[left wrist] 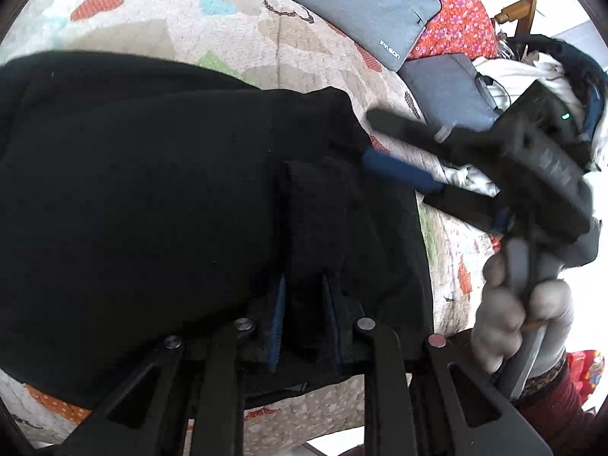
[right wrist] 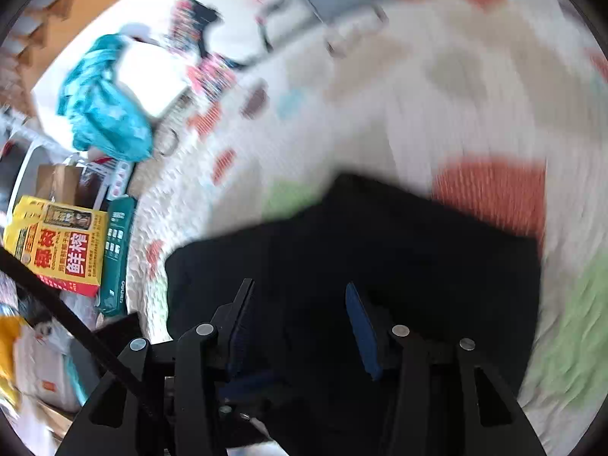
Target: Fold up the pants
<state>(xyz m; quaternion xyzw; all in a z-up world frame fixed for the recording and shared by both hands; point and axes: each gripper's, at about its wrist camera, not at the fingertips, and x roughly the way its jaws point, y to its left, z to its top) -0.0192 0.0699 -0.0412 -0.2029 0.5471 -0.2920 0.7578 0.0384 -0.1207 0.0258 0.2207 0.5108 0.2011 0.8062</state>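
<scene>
While the left gripper (left wrist: 302, 315) pinches a bunched ridge of black cloth between its blue pads at the bottom centre of its view, the right gripper (right wrist: 300, 326) hangs spread, nothing caught between its fingers, above more of the same dark fabric in the lower middle of its own (blurred) frame. That fabric is one pair of black pants (left wrist: 159, 197), lying doubled on the heart-print quilt (left wrist: 266, 38) and filling the left and centre of the left wrist view. They look soft and limp, fairly thick, likely to sag and slide off a loose grip, so a layered edge or hem seems the best place to hold. Counted: two grippers, one pair of pants, two grey laptop sleeves (left wrist: 364, 3) at the upper right.
</scene>
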